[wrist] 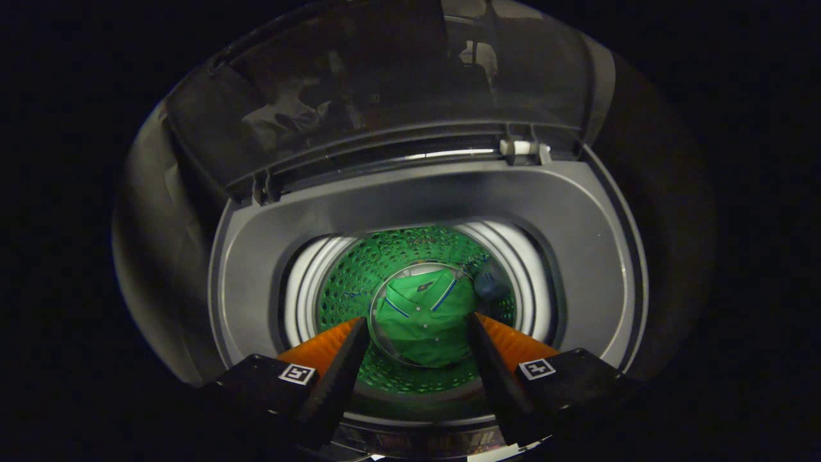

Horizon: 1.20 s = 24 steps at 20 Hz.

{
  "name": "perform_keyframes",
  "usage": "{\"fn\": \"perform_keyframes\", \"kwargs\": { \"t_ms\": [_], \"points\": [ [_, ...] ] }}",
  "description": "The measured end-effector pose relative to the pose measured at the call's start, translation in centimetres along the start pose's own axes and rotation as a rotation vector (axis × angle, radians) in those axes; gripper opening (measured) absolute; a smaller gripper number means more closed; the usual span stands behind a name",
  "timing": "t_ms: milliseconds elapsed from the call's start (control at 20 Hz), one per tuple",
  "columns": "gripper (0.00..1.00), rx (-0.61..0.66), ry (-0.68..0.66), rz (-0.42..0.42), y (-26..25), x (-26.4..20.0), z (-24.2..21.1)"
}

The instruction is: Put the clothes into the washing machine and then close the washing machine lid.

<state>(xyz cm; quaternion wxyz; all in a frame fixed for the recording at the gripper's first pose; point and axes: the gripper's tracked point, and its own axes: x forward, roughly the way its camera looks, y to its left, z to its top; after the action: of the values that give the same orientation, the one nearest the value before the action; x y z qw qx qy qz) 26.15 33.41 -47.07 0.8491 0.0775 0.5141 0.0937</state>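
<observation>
Gripper (417,324): nearest of all, held above the machine's opening and looking down into it; two blocky finger bases, each carrying a small square printed marker, taper to narrow wedge-shaped tips.
Fingers (343,359): spread wide and holding nothing; the gap between the tips frames the garment far below, and neither tip touches anything.
Near rim: a dark, glossy strip of the washing machine (577,256) shows just under the finger bases; whatever is on it is too dim to make out.
Top deck: smooth grey moulded plastic, matte, forming a broad rounded ring around the round opening, with a thin pale line along its right edge.
Tub collar: bright white ribbed rings, hard and shiny, stepping down inside the opening on the left and right.
Drum (349,282): a perforated wall, dotted all over with small holes and tinted green.
Clothes (426,317): a green polo-type shirt with a collar, a buttoned placket and thin blue-and-white trim lines, lying soft and crumpled at the bottom of the drum, between the fingers as seen; a darker bluish patch lies just to its right.
Lid (397,96): at the far side, standing open, a dark translucent curved panel with dim reflections, hinged along the far edge of the deck; a pale hinge piece sits at the right, a dark one at the left.
</observation>
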Motion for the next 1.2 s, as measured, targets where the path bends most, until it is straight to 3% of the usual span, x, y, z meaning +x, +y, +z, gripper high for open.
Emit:
{"fn": "perform_keyframes", "kwargs": {
  "t_ms": [350,700,1200],
  "points": [
    [0.99,-0.065,-0.161,0.000,0.9,-8.7,5.8],
    [0.99,-0.091,-0.369,0.035,3.3,-17.9,15.6],
    [0.98,-0.150,-0.478,0.033,4.9,-20.9,24.1]
  ]
}}
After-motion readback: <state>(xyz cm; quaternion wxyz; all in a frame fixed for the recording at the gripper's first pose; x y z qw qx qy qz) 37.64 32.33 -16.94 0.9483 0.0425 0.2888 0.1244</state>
